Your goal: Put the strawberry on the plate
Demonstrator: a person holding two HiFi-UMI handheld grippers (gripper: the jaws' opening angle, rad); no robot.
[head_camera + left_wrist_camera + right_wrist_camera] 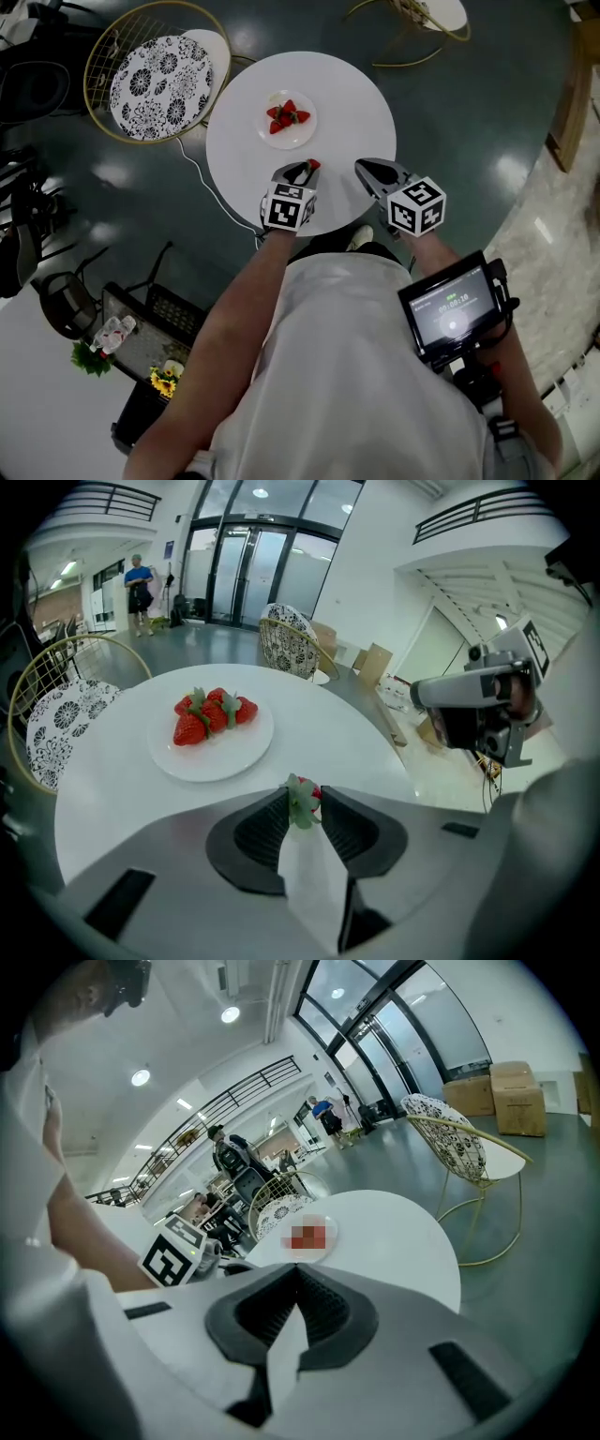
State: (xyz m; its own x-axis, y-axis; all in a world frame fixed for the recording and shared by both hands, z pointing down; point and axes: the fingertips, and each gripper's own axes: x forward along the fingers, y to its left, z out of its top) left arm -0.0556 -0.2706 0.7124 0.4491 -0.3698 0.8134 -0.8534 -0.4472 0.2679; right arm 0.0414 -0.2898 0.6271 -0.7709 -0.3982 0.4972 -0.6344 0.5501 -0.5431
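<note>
Left tool [307, 169]: clamped on a strawberry [302, 802], near the desk's [319, 733] front edge.
Right tool [298, 1271]: jaws together, empty.
Plate [234, 757]: mid-desk, holding other strawberries [211, 714].

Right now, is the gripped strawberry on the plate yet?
No, the strawberry sits clamped between the left gripper jaws, short of the plate, which holds other strawberries.
</note>
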